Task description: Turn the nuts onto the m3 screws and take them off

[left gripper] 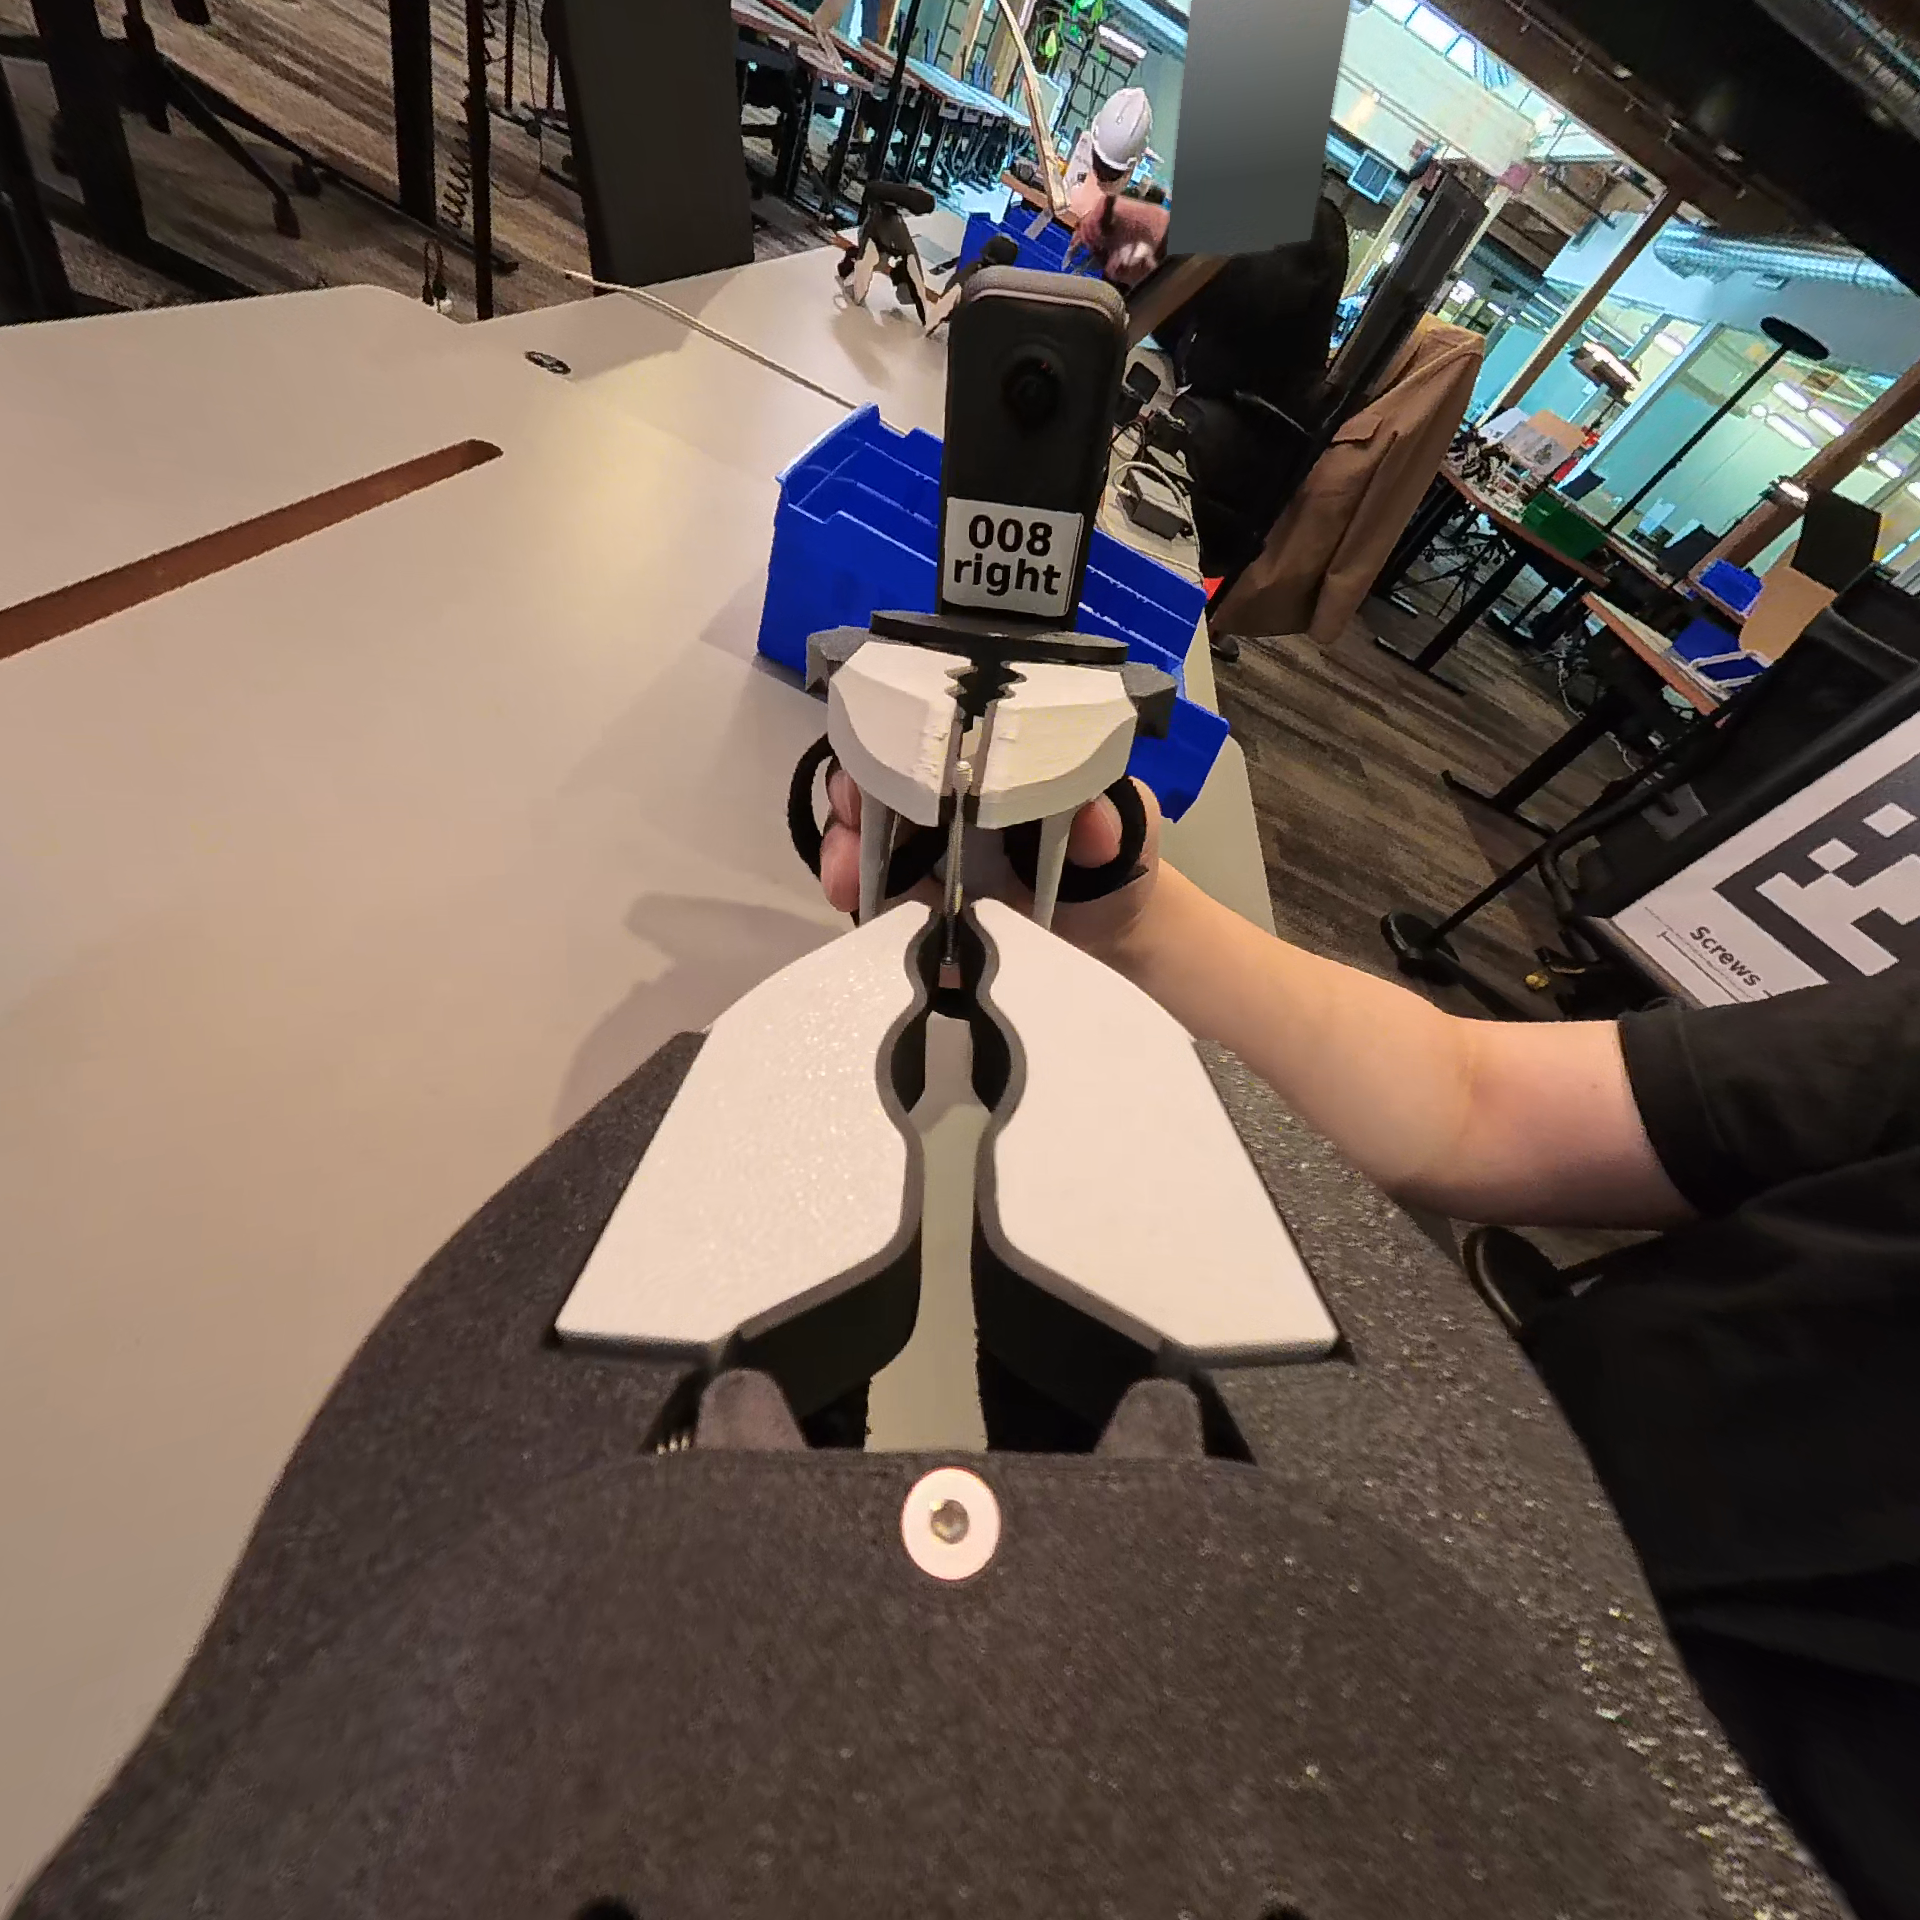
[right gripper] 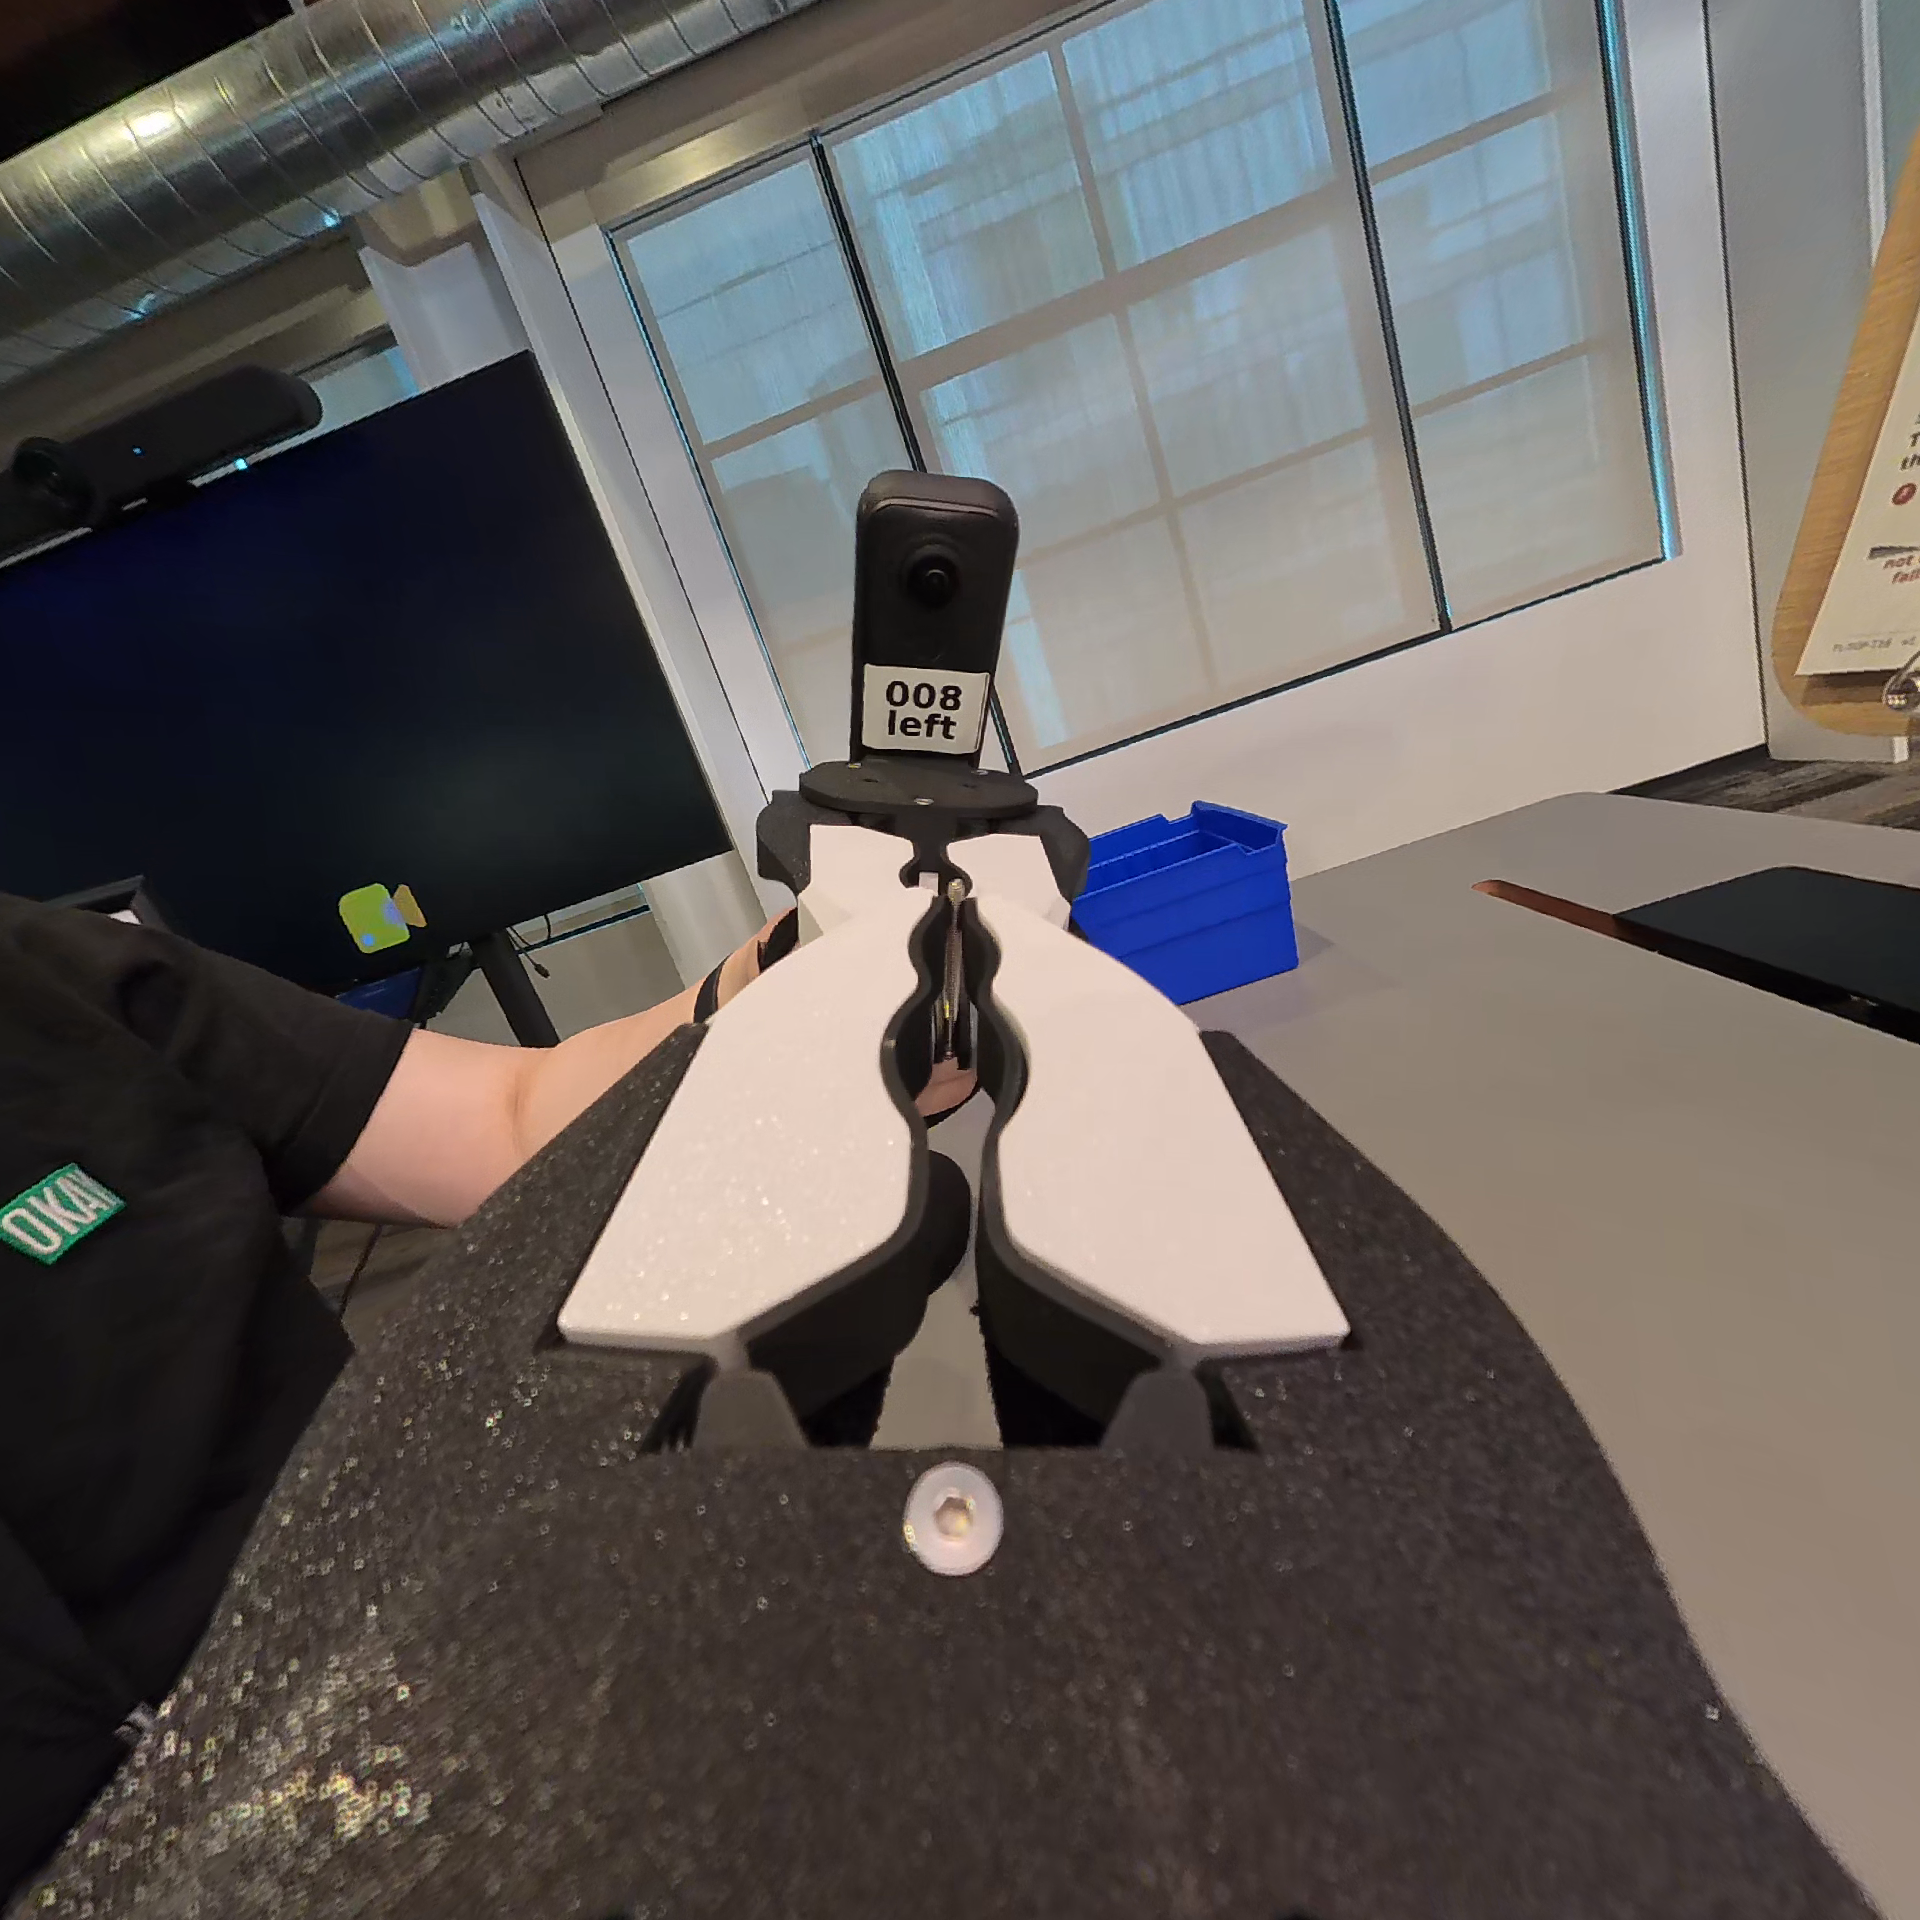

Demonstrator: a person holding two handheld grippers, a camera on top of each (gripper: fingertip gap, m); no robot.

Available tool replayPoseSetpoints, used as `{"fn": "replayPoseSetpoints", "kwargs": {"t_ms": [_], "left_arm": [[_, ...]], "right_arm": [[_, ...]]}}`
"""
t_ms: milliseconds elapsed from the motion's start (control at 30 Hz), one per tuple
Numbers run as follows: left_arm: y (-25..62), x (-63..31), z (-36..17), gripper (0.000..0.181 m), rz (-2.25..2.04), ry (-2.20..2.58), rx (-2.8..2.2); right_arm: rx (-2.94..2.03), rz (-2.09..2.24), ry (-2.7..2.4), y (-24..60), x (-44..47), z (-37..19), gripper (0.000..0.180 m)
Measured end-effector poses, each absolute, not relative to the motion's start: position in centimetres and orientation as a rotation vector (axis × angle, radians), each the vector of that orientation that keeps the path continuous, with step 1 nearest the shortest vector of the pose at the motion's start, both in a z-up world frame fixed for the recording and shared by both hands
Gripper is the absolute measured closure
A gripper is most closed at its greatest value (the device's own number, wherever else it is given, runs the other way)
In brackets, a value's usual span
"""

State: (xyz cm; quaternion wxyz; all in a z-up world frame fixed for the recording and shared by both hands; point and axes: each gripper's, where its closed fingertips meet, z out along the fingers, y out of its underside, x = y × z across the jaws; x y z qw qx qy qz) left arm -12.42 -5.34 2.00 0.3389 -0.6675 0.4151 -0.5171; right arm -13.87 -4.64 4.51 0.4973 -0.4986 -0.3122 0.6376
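Note:
A thin metal m3 screw [left gripper: 956, 862] spans the gap between my two grippers, which face each other tip to tip above the grey table [left gripper: 312, 831]. My left gripper [left gripper: 951, 930] is shut on the near end of the screw. My right gripper [right gripper: 951, 935] is shut on the screw [right gripper: 950, 966], which lies along the slit between its white fingers. Each view shows a small bright thicker bit at the screw's far end; I cannot tell nut from head. The right gripper also shows in the left wrist view [left gripper: 968, 779], the left gripper in the right wrist view [right gripper: 940, 878].
Blue bins [left gripper: 862, 540] stand on the table behind the grippers, one also in the right wrist view [right gripper: 1184, 904]. The table has a long slot [left gripper: 239, 540]. A flat black tablet [right gripper: 1787, 935] lies at the right. A dark monitor [right gripper: 343, 675] stands beyond the table.

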Motion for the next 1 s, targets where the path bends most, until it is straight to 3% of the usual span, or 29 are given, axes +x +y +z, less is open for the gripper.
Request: {"fn": "replayPoseSetpoints", "kwargs": {"t_ms": [1000], "left_arm": [[-4.75, -12.33, 1.5, 0.178, -1.368, 1.063, -1.8]], "right_arm": [[-1.262, 1.581, -0.709, -3.87, -13.62, 3.93, 0.177]]}}
